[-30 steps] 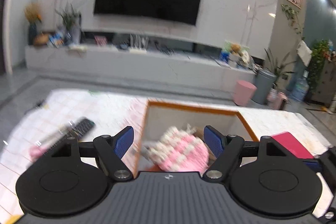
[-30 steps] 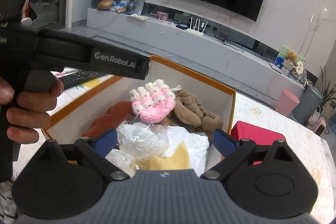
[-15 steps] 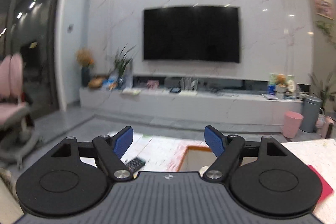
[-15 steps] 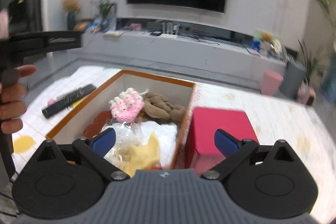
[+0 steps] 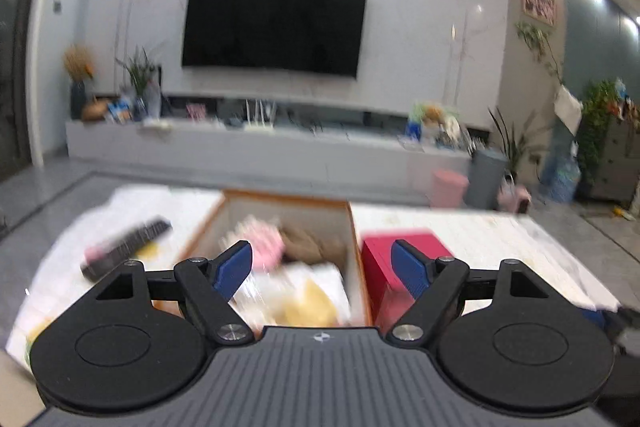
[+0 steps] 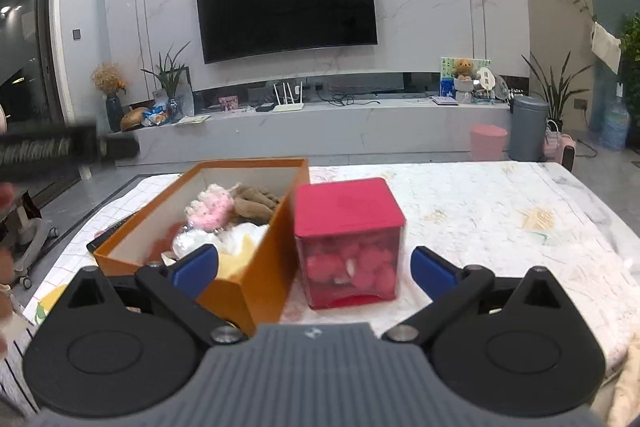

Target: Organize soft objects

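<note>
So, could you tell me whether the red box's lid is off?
No, the red box has its opaque red lid seated on top.

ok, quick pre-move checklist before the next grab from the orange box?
1. Right hand-held gripper open and empty: ok.
2. Left hand-held gripper open and empty: ok.
3. Orange box open on top, soft things reachable: ok.
4. Pink knitted piece lies on top of the pile, uncovered: ok.
5. Red box lid on; it stands close beside the orange box, touching or not: cannot tell.
6. Left wrist view sharp enough to aim: not ok, blurred.
</note>
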`<state>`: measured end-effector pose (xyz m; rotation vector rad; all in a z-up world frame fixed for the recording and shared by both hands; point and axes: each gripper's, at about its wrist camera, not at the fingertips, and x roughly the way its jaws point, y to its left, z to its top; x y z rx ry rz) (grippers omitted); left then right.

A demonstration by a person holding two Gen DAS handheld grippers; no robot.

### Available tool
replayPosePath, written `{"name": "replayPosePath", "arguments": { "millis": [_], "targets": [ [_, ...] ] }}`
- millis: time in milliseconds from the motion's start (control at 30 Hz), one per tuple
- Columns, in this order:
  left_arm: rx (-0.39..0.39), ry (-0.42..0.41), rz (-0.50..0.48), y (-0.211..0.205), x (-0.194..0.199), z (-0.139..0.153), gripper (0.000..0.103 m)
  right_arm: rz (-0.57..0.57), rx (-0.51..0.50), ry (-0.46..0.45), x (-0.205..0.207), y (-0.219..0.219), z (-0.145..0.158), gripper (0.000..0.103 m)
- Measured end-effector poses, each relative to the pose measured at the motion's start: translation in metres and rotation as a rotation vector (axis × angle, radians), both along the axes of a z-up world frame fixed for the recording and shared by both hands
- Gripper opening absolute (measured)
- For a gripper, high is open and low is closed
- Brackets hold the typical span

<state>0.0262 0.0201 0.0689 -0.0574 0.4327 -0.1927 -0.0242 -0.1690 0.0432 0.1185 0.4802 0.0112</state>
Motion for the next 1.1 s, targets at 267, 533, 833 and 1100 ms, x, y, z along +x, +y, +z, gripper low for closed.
{"name": "replayPosePath", "arguments": {
  "millis": [267,533,833,1100],
  "targets": [
    [0.038,0.154,0.024,-0.015,0.011,-0.033,0.092,0.115,-0.044,0.072,-0.009,-0.010,-0.018,0.100],
    [0.106,0.164,0.039,-0.030,-0.008,-0.051,0.090,0.106,0.012,0.129,0.001,-0.015,-0.033,0.100],
    [0.121,0.155,0.047,-0.026,-0.008,-0.054,0.090,0.123,0.020,0.153,0.009,-0.012,-0.041,0.100],
    [0.120,0.161,0.048,-0.024,-0.009,-0.053,0.090,0.128,0.021,0.158,0.012,-0.013,-0.043,0.100]
  ]
}}
